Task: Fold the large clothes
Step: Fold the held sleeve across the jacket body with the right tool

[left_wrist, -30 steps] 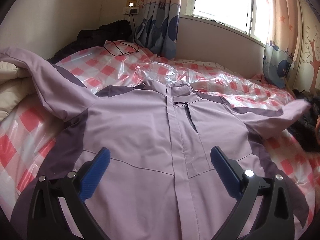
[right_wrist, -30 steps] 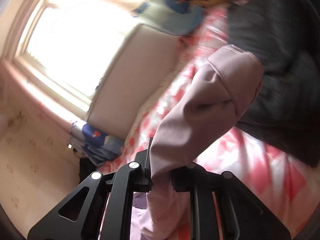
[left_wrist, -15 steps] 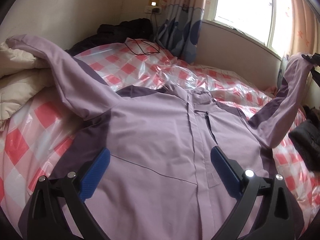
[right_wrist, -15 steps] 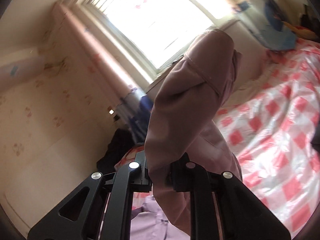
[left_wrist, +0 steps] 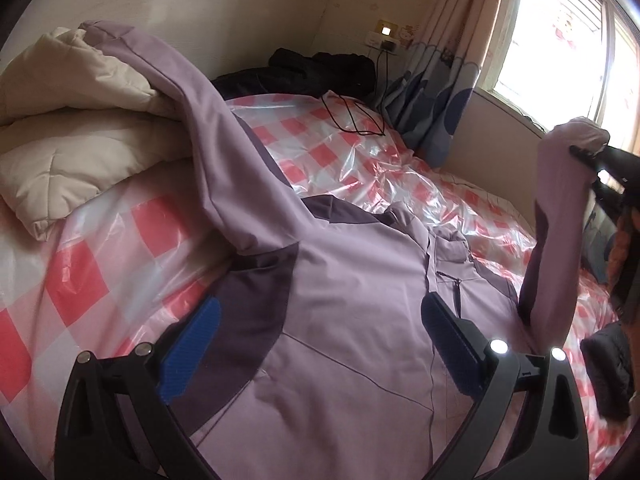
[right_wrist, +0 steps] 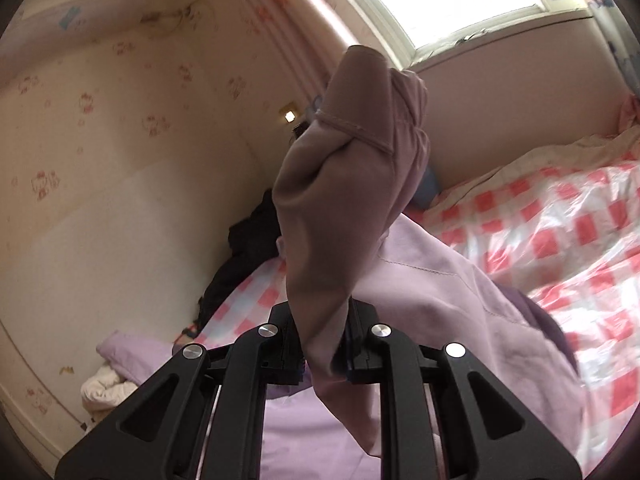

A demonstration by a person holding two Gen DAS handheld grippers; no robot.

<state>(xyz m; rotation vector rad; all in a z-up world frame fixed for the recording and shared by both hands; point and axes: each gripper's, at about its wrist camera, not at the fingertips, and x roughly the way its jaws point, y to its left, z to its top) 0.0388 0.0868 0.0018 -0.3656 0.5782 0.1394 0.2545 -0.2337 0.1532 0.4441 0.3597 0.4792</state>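
Note:
A lilac jacket [left_wrist: 360, 320] with dark purple panels lies front-up on the bed, zipper up the middle. Its one sleeve [left_wrist: 180, 92] drapes up over a cream quilt at the left. My left gripper [left_wrist: 320, 340] is open and empty, blue pads spread just above the jacket's lower body. My right gripper [right_wrist: 320, 344] is shut on the cuff end of the other sleeve [right_wrist: 348, 184] and holds it high above the bed. In the left wrist view the raised sleeve [left_wrist: 556, 232] stands at the right edge.
The bed has a red-and-white checked plastic cover [left_wrist: 100, 264]. A cream quilt [left_wrist: 68, 136] is piled at the left. Dark clothes [left_wrist: 304, 72] and a black cable [left_wrist: 352, 116] lie by the far wall. Another dark garment [left_wrist: 612, 364] lies at the right. A window and curtains [left_wrist: 452, 80] stand behind.
My right gripper has lifted the sleeve off the bed's right side, up and inward over the jacket. My left gripper has swung left and stayed open above the jacket.

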